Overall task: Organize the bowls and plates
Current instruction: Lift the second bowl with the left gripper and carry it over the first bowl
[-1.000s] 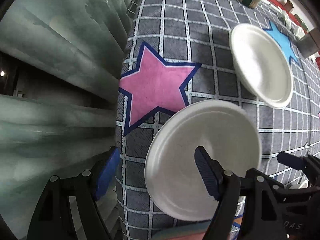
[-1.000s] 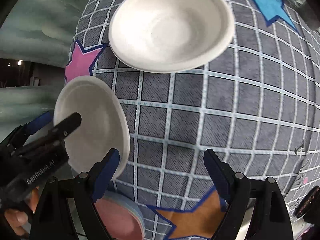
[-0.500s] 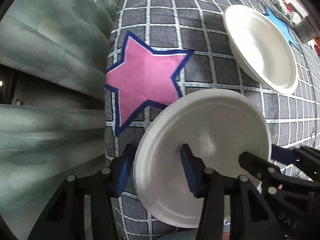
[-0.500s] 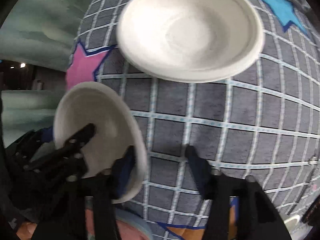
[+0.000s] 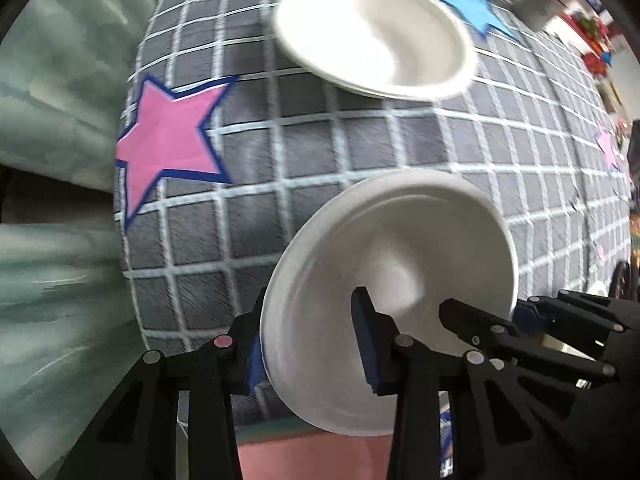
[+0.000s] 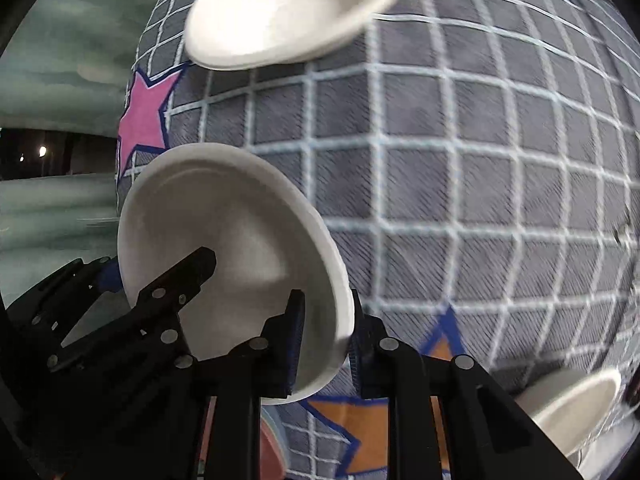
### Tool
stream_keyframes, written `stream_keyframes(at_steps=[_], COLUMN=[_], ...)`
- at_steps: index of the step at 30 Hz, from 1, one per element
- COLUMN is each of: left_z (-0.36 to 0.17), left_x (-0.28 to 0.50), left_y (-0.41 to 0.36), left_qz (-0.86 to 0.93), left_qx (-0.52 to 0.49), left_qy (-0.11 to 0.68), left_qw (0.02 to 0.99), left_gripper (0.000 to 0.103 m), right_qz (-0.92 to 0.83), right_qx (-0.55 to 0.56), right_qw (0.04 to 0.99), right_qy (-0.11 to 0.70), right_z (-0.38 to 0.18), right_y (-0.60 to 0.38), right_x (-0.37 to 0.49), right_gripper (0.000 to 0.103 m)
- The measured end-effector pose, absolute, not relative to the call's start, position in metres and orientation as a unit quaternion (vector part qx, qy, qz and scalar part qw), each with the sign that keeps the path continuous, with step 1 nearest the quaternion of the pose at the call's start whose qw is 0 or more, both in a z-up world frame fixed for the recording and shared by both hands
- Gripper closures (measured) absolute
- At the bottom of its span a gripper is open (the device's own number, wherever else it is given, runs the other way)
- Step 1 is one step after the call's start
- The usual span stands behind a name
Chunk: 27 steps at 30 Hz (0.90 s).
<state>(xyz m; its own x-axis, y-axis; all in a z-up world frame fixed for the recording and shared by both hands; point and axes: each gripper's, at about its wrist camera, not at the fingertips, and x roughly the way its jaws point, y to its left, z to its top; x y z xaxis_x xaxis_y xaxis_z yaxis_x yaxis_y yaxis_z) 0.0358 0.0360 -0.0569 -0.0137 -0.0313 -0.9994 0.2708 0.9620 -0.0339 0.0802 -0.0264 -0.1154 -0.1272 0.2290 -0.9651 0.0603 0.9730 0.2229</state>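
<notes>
A white paper bowl [image 5: 400, 248] is held tilted above the grey checked tablecloth. My left gripper [image 5: 308, 336] is shut on its left rim. My right gripper [image 6: 326, 336] is shut on the opposite rim of the same bowl [image 6: 240, 232]. Each gripper shows in the other's view, the right gripper [image 5: 520, 328] at lower right and the left gripper [image 6: 132, 304] at lower left. A second white bowl [image 5: 376, 32] lies upright on the cloth farther back; it also shows in the right wrist view [image 6: 288, 12].
A pink plate [image 5: 304, 456] lies under the held bowl at the near edge. Another white bowl [image 6: 568, 404] sits at lower right. The cloth has a pink star [image 5: 168, 140], a blue star [image 5: 468, 4] and an orange star [image 6: 384, 412]. A green curtain [image 5: 52, 120] hangs left of the table.
Both grippers have closed onto the bowl's opposite rims. The bowl has risen and moved right and toward the far bowl.
</notes>
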Motion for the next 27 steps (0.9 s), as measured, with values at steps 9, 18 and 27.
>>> stream_keyframes(at_steps=[9,18,27], left_z=[-0.019,-0.005,-0.034], left_x=[-0.028,-0.105,-0.128], left_y=[-0.038,-0.127,-0.186], left_qz=[-0.134,-0.144,-0.139], left_qx=[0.098,0.109,0.111], left_qy=[0.694,0.689,0.696], left_qw=[0.701,0.702,0.696], left_gripper=[0.062,0.061,0.059], right_qz=[0.033,0.022,0.019], right_qx=[0.126,0.149,0.143], right_qw=[0.667,0.666,0.659], right_qy=[0.733,0.730,0.738], right_z=[-0.085,-0.064,-0.054], right_y=[-0.056,-0.136,-0.216], right_x=[0.031,0.008,-0.027], right_gripper=[0.080,0.080,0.080])
